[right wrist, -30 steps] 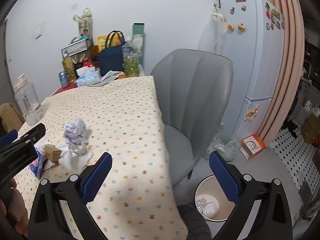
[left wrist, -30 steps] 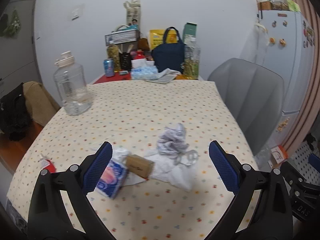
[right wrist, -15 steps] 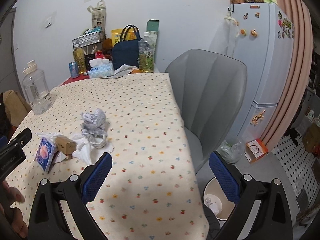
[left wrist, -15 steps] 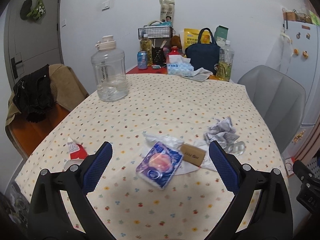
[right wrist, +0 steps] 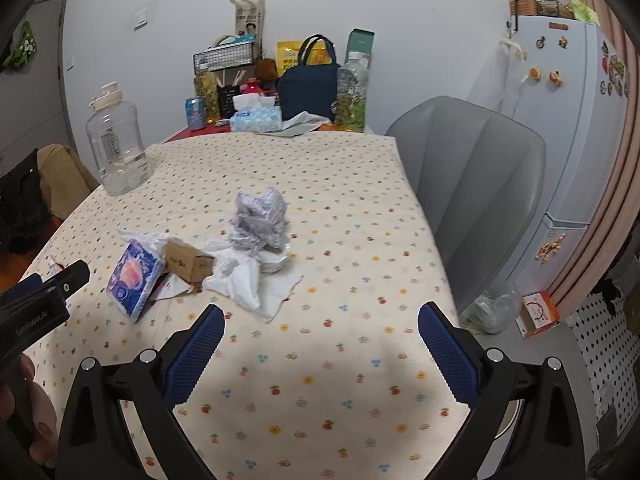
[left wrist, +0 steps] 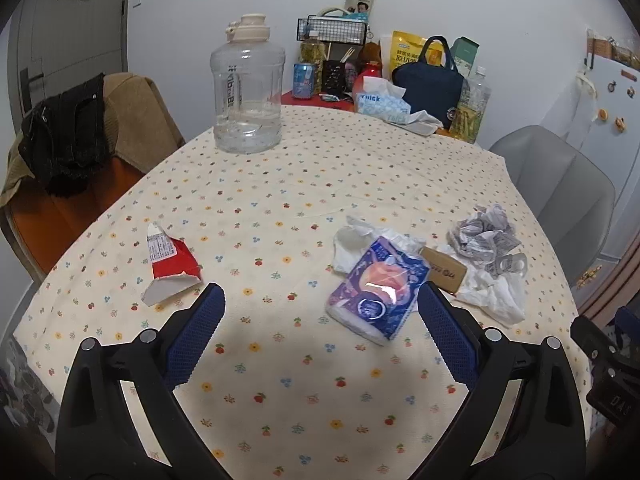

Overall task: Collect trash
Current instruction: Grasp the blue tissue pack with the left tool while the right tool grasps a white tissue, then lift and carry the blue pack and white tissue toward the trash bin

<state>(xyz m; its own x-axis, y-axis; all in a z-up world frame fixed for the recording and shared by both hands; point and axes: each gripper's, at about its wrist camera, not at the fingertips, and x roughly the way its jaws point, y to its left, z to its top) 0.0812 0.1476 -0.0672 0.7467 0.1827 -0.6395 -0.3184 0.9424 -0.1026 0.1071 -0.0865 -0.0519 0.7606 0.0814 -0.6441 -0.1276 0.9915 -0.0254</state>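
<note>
Both grippers spread wide, holding nothing: left gripper (left wrist: 320,322), right gripper (right wrist: 320,332), each with two blue ribbed pads on black plastic arms, above the cream flower-dotted tablecloth (left wrist: 280,200). Trash lies in a loose cluster mid-table: one glossy purple tissue pack (left wrist: 376,290), one small brown cardboard box (left wrist: 444,270) touching it, one crumpled grey printed paper ball (right wrist: 260,218), limp white tissues (right wrist: 248,284) under them. One torn red-and-white carton piece (left wrist: 170,262) sits apart on the left. One clear plastic water jug (left wrist: 246,92) stands further back. One grey moulded chair (right wrist: 476,188) beside the table.
</note>
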